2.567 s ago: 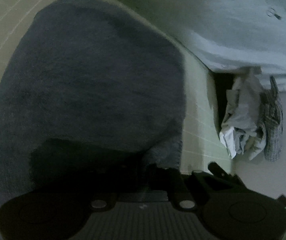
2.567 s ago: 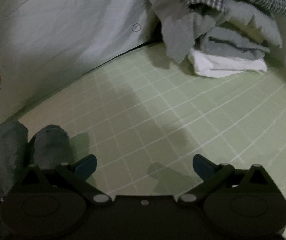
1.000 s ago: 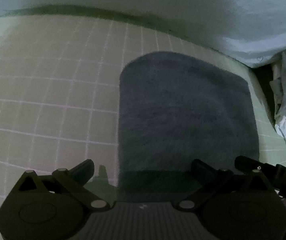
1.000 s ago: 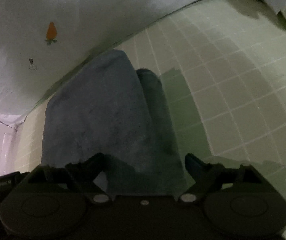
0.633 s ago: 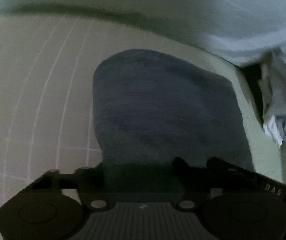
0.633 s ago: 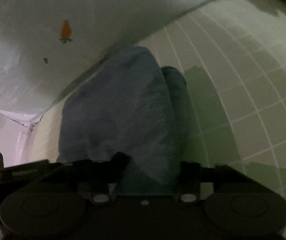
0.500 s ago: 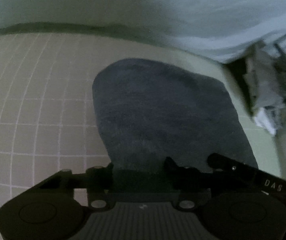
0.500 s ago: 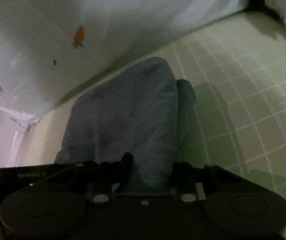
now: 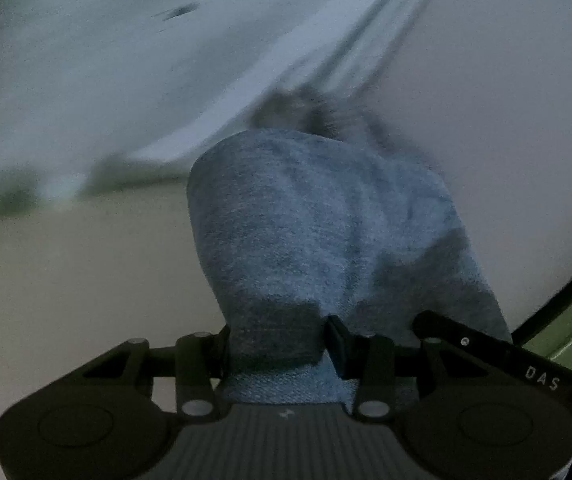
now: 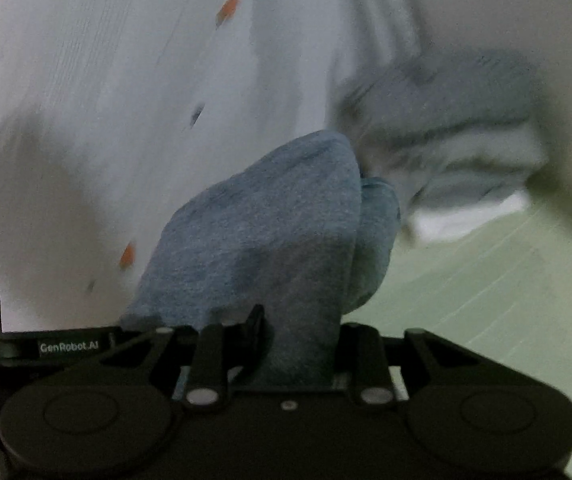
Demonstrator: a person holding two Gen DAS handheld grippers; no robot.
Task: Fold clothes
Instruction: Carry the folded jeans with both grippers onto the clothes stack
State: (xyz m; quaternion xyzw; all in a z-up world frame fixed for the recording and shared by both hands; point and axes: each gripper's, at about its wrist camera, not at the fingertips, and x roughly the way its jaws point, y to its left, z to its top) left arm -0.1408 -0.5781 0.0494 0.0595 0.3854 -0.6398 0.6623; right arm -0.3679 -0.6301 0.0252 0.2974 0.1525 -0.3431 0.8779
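Note:
A folded blue-grey towel point(image 9: 326, 232) is held up off the green checked mat by both grippers. My left gripper point(image 9: 277, 344) is shut on its near edge, the cloth bulging out between the fingers. In the right wrist view the same towel point(image 10: 277, 232) rises from my right gripper point(image 10: 298, 344), which is shut on it too. The right gripper's body point(image 9: 498, 356) shows at the lower right of the left wrist view, close beside the left one. Both views are blurred by motion.
A pile of grey, checked and white clothes point(image 10: 458, 136) lies behind the towel on the green checked mat point(image 10: 486, 288). A white sheet with small carrot prints point(image 10: 125, 100) hangs along the back. A pale wall point(image 9: 486, 120) stands at the right.
Both grippers shut on the folded towel's near edge about half a second ago. They have since lifted it off the mat and swung it toward the clothes pile.

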